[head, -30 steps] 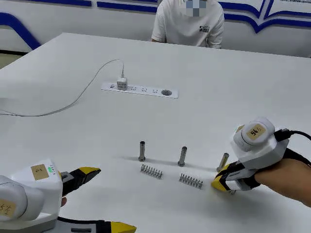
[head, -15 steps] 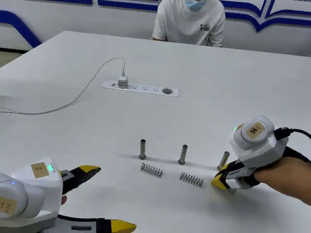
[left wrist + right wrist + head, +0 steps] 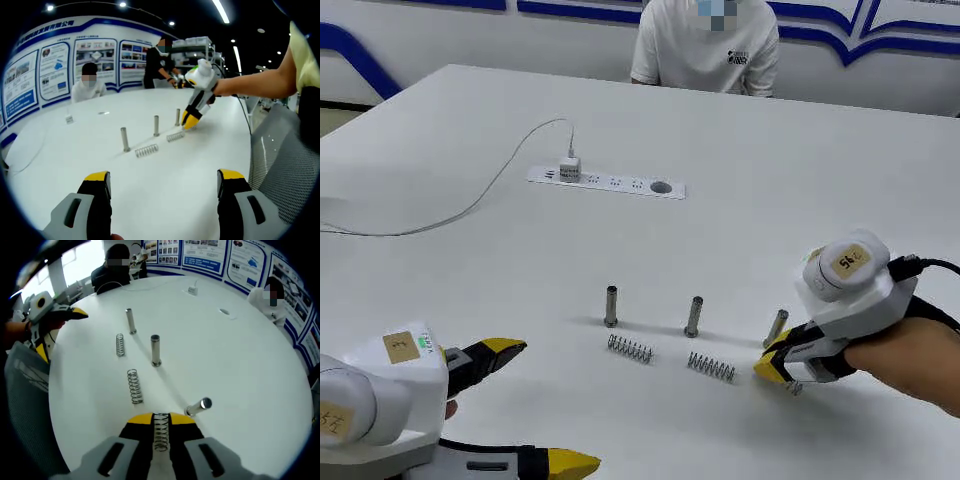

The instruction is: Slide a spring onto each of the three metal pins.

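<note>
between right gripper (image 3: 161, 420) jaws, spring (image 3: 160, 432) pinched, half-hidden in head view; left gripper (image 3: 163, 176) jaws spread.

The head view looks forward and down from above the near edge of the bench (image 3: 770, 150), with the middle pin (image 3: 693, 316) fairly near. The left gripper view sits low over the bench and faces that pin from well off. The right gripper view looks down from near it, on the opposite side. All three views share that pin and the two loose springs (image 3: 630, 349) beside it.

White table (image 3: 770, 150), 3 pins (image 3: 694, 316), 2 springs (image 3: 630, 348)
</note>
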Demonstrator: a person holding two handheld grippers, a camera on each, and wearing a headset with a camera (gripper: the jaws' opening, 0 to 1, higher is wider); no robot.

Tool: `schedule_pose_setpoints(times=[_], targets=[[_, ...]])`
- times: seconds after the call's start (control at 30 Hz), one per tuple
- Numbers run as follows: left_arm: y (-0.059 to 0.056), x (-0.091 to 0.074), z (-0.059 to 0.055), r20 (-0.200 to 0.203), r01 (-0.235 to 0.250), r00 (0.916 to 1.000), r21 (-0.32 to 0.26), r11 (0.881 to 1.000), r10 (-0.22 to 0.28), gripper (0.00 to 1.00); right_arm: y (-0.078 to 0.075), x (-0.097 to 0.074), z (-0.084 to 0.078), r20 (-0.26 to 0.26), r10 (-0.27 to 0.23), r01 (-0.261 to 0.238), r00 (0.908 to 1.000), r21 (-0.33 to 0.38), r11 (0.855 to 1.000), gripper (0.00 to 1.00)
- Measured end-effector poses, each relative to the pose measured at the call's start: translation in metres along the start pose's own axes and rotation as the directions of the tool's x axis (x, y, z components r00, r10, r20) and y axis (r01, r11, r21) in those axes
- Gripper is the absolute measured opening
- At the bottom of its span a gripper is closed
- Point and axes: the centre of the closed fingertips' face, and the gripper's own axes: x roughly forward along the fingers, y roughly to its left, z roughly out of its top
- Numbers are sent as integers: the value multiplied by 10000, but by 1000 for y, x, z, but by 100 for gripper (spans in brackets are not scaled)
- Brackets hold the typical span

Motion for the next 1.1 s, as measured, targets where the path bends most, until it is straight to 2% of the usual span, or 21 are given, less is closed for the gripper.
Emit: schedule_pose_setpoints(times=[1.1], targets=[[-2,0,3,62,54,10000,117,9999,-55,89,-1,-15,10,360,-252,253,9990,-10,9997,12]])
